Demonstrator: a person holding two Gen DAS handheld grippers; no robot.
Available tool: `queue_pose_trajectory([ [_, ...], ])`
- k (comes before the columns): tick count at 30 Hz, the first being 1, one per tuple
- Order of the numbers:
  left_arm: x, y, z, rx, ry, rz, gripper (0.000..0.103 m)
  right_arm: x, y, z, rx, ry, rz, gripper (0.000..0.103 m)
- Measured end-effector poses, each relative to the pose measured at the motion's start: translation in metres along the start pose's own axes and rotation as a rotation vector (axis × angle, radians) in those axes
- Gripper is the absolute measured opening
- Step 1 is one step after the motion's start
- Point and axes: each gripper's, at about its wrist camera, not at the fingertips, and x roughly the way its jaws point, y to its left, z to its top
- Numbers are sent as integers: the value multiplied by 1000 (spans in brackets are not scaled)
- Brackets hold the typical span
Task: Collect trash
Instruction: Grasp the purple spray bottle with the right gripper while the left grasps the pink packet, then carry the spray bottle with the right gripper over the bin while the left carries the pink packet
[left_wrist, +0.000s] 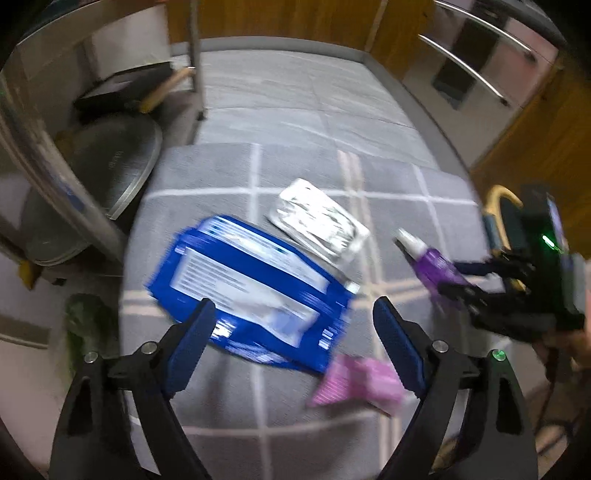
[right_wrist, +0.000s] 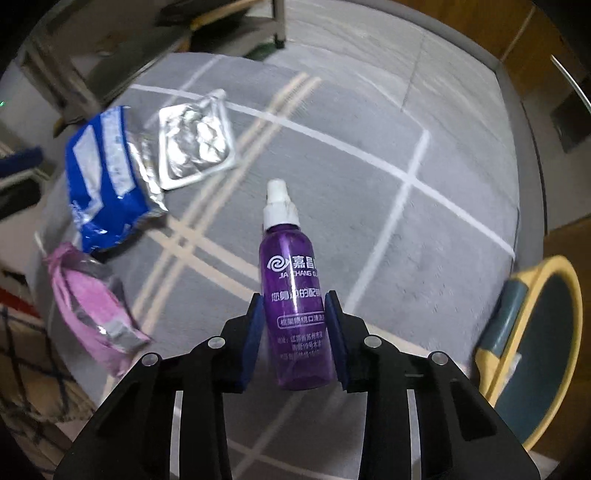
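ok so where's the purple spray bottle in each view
Left wrist view: purple spray bottle at far right, held in the right gripper.
Right wrist view: bottom centre, between the jaws, white cap pointing up.
Shared landmark: the blue packet on the grey rug.

I counted one purple spray bottle (right_wrist: 293, 291), one blue packet (right_wrist: 107, 177), one silver blister pack (right_wrist: 194, 142), one pink wrapper (right_wrist: 92, 314).
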Motion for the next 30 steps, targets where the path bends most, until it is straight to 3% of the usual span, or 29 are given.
queue_pose_trajectory([
  [3, 3, -20, -13, 66, 39, -51, 73, 2, -1, -3, -7, 5, -8, 35],
  [7, 19, -36, -24, 134, 110, -56, 53, 2, -4, -1, 10, 7, -4, 35],
  [12, 33, -36, -30, 145, 173, -59, 40, 19, -5, 2, -1, 65, -11, 35],
  [16, 41, -36, -32, 155, 199, -55, 33, 19, -3, 6, -8, 51, -10, 36],
  [22, 42, -40, -32, 168, 199, -40, 17, 20, 1, 11, -38, 43, -25, 33],
  [30, 21, -51, -20, 201, 91, -47, 15, -1, 16, 7, -15, 0, -5, 33],
])
